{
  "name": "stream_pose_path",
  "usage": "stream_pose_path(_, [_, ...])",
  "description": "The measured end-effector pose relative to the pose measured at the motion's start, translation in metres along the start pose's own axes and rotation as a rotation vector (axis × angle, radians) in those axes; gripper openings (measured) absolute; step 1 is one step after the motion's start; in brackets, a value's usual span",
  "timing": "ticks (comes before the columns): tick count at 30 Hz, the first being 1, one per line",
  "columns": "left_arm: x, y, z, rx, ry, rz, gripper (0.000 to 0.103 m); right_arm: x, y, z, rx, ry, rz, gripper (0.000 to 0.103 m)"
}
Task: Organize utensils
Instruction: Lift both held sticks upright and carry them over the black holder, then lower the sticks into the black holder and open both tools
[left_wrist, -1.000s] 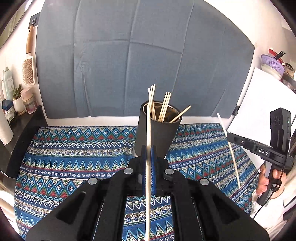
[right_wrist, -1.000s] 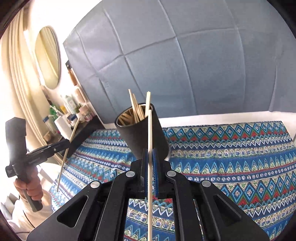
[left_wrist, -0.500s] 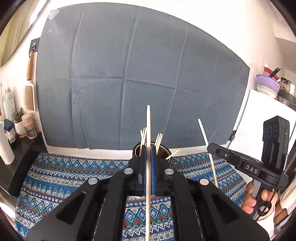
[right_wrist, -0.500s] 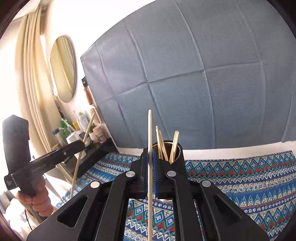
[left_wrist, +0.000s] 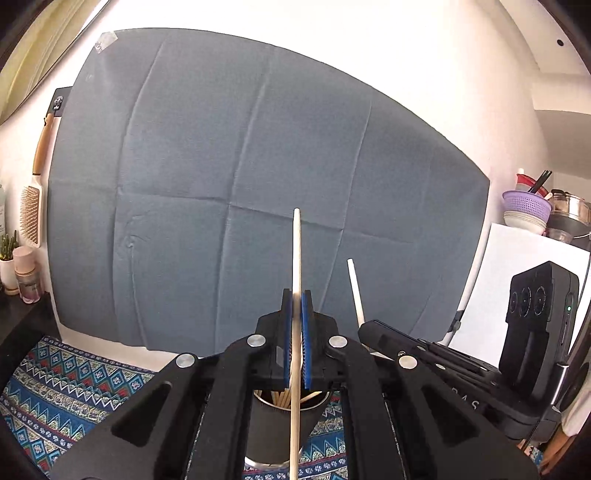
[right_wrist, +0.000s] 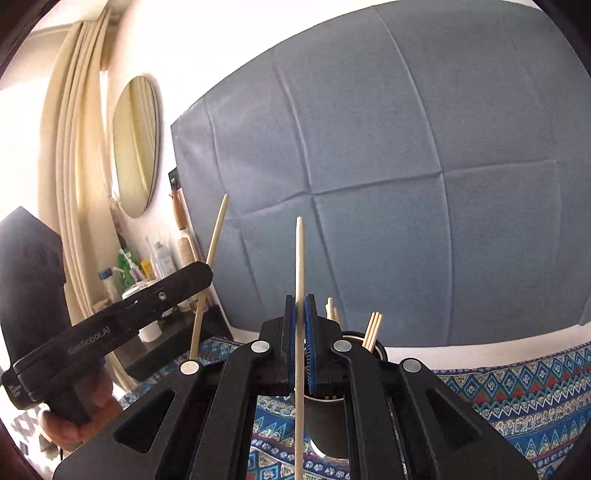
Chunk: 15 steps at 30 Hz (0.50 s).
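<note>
Two hand-held grippers hover above a dark cylindrical holder (left_wrist: 273, 424) that stands on a table covered by a blue patterned cloth (right_wrist: 517, 387), each clamped tight on a single wooden chopstick. The left gripper (left_wrist: 296, 306) has its blue-padded jaws closed on a chopstick (left_wrist: 296, 251) that points upright toward a grey cloth backdrop (left_wrist: 221, 166), with the holder and its bundle of sticks (left_wrist: 284, 398) directly below. The right gripper (right_wrist: 300, 310) pinches its own chopstick (right_wrist: 299, 258) in the same way, just above the holder's rim.
</note>
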<state>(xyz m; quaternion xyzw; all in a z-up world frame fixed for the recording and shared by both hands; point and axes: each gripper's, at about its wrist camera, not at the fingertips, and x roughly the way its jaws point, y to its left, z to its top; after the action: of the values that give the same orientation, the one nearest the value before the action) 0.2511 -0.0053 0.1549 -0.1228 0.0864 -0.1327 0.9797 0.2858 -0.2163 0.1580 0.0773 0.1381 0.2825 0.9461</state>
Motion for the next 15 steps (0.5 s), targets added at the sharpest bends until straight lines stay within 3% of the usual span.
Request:
stream_pose_path(9, [0.012, -0.013, -0.009, 0.066, -0.19, -0.031, 0.005, -0.004, 0.022, 0.01, -0.1, -0.209, -0.094, 0.005])
stream_pose_path(15, [0.021, -0.007, -0.021, 0.057, -0.327, -0.019, 0.005, 0.009, 0.014, 0.008, -0.123, -0.326, -0.063, 0.005])
